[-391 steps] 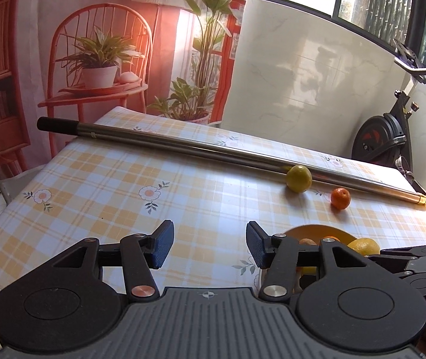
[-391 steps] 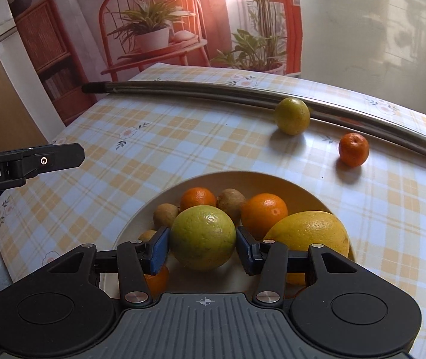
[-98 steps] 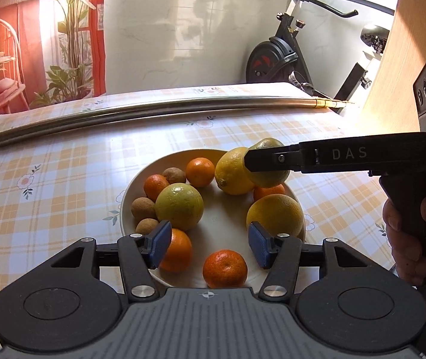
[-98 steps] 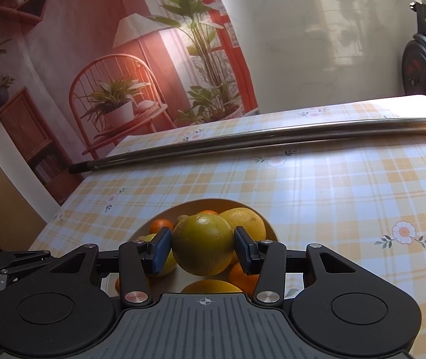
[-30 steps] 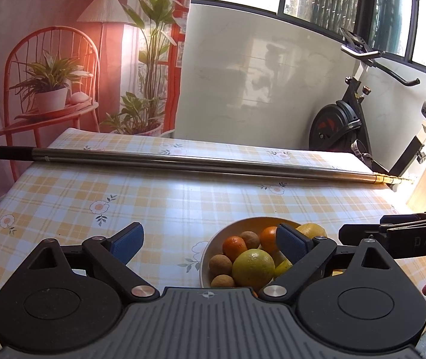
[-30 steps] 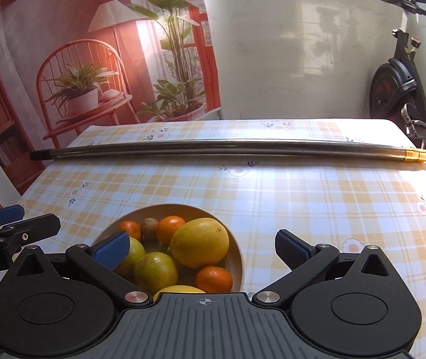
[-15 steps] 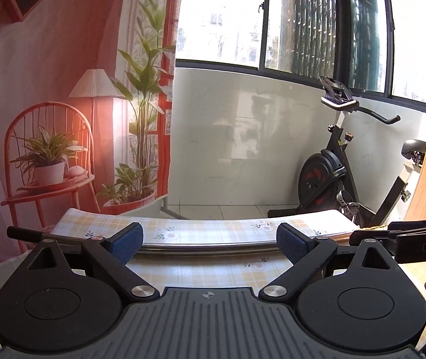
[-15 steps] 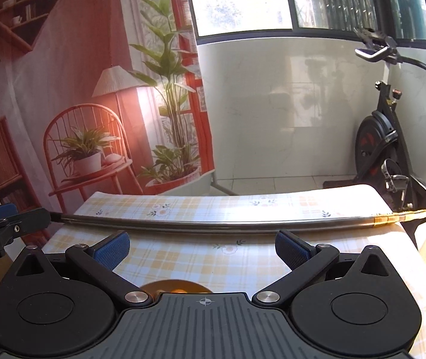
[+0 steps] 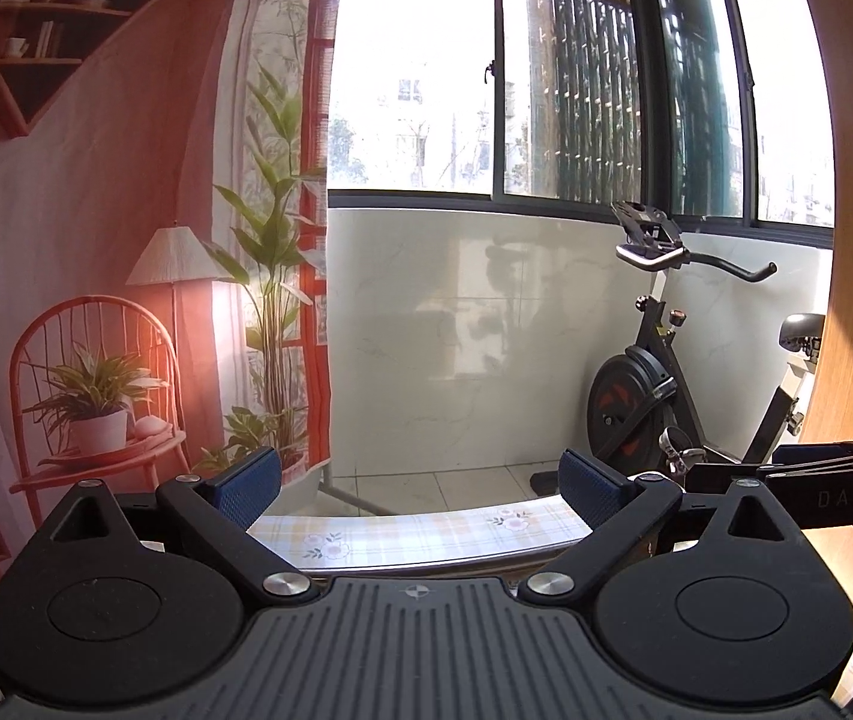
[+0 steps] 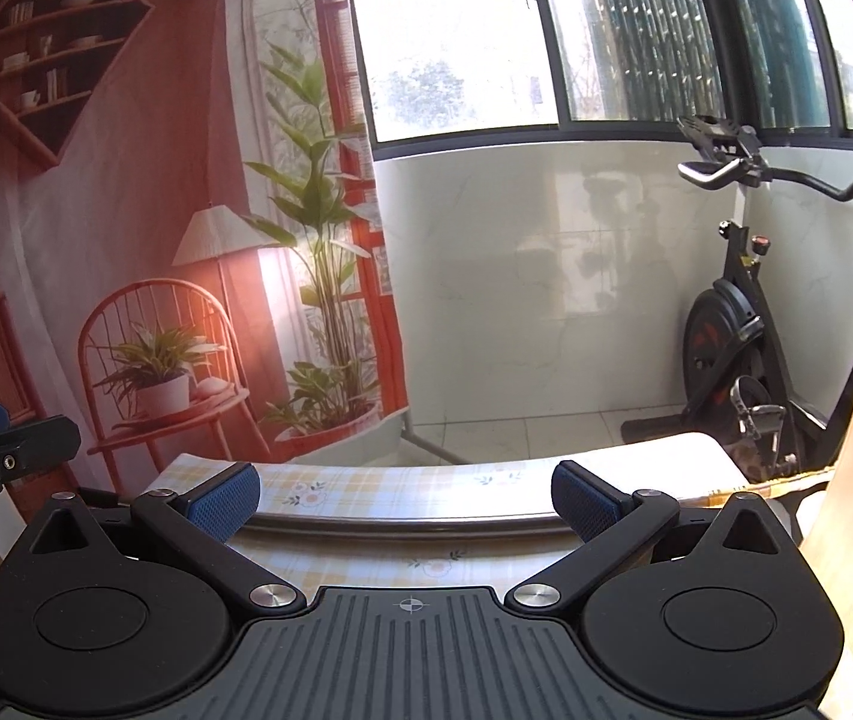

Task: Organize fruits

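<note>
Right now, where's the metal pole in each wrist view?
Left wrist: metal pole is a thin strip low centre, between the open left gripper fingers.
Right wrist: pole crosses low centre, between the open right gripper fingers.
Shared landmark: exercise bike, right side.

Your right gripper, with blue-padded black fingers, is spread wide and holds nothing. Past it, a long silver metal pole lies across the yellow-checked floral table. A black exercise bike stands far right; the left gripper pokes in at left.
</note>
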{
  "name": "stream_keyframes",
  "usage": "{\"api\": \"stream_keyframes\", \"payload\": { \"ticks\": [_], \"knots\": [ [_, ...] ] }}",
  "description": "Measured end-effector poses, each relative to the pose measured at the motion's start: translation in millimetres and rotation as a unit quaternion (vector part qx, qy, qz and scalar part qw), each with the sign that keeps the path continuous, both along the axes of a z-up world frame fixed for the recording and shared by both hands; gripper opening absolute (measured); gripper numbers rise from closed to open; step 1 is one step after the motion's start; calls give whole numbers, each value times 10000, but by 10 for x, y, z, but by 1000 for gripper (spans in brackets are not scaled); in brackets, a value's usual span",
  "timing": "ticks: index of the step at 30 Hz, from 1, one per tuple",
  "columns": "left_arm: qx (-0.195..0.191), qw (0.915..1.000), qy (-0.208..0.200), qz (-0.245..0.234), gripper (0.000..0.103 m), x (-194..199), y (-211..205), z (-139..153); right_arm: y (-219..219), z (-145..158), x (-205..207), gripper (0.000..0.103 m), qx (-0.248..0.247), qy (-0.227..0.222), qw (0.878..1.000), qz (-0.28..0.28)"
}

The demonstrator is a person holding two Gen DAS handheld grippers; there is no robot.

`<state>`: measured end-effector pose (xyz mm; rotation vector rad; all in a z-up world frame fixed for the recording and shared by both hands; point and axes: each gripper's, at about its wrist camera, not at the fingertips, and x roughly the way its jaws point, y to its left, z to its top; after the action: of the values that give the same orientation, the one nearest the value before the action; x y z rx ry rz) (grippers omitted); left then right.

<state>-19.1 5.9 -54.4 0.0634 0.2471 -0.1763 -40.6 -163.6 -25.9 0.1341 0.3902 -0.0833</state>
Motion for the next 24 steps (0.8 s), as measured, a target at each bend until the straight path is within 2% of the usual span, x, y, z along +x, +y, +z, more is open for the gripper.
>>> {"api": "stream_keyframes", "payload": {
  "ticks": [24],
  "knots": [
    [42,9999,115,68,100,54,73,19,32,15,-67,103,-6,-144,9999,-92]
  ]
}}
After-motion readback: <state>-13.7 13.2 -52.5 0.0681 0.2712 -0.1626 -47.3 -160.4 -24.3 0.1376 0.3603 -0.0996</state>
